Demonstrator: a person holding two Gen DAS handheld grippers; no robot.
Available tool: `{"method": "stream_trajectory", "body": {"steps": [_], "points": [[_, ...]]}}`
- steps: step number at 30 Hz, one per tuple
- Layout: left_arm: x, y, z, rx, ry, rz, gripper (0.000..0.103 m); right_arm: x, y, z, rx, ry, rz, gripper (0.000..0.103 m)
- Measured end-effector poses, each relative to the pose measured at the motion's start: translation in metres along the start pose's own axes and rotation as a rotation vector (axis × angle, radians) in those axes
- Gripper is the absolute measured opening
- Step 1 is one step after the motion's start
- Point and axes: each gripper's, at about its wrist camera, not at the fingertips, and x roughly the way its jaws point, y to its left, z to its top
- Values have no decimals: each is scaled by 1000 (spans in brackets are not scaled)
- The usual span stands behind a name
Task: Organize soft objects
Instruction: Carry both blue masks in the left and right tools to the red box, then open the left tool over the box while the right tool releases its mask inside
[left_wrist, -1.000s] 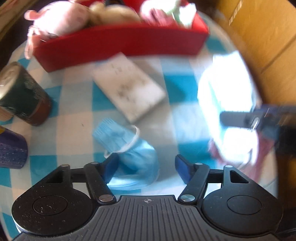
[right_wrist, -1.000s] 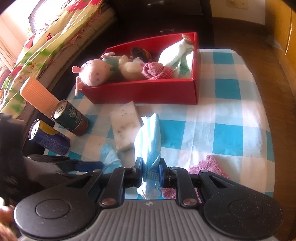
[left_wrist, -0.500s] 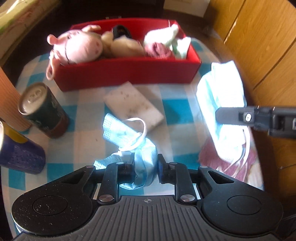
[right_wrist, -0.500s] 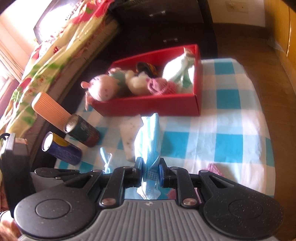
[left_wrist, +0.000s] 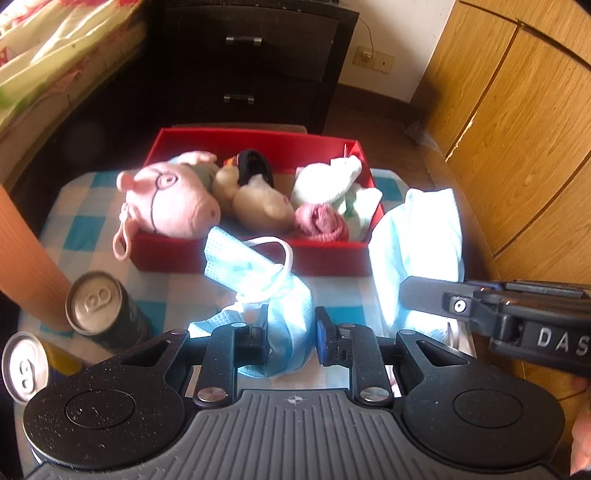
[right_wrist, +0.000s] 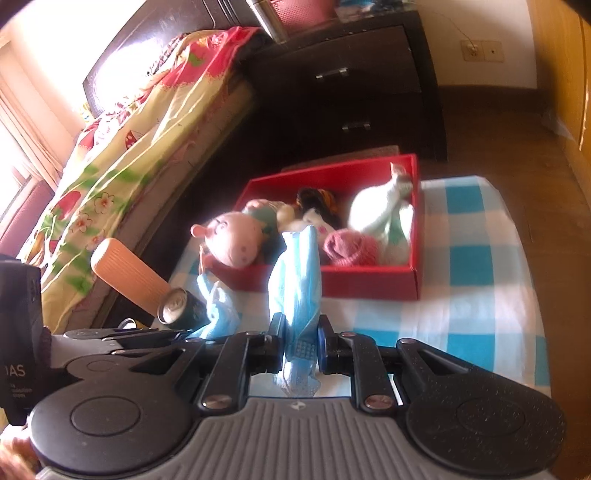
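A: Going left to right: your left claw (left_wrist: 290, 330) is clamped on a crumpled mask (left_wrist: 273, 291), one ear loop arching up ahead of the pads. What lies beyond it?

B: The box (left_wrist: 255, 254) sits straight ahead of that claw and below it, its long side running across your view. The pig (left_wrist: 170, 201), a beige toy and rolled socks already fill most of it. To the claw's left stand two cans (left_wrist: 99, 302) on the surface (left_wrist: 74, 229).

A: And the right claw (right_wrist: 300, 341)?

B: Pinched shut on a second mask (right_wrist: 297, 280), which stands up ahead of the pads and blocks the middle of the box from that side. The box is ahead and slightly right of it.

A: Which hand is nearer?

B: Hard to say; both look about equally far back. I'd judge each mask must travel forward over the near wall before you let go.

A: Anything hidden?

B: The free floor of the box: toys cover it, and glare washes out the right mask in your left view. The surface just under both claws is cut off too.
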Motion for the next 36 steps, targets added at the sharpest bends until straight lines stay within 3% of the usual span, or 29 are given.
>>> {"method": "stream_trajectory", "body": {"steps": [18,36], "points": [[49,3,75,9,-74,104,25,47,-22,70,12,-56,-79,0],[89,9,103,9,-107,133,27,105,-49,99,75,-88,-97,0]]}}
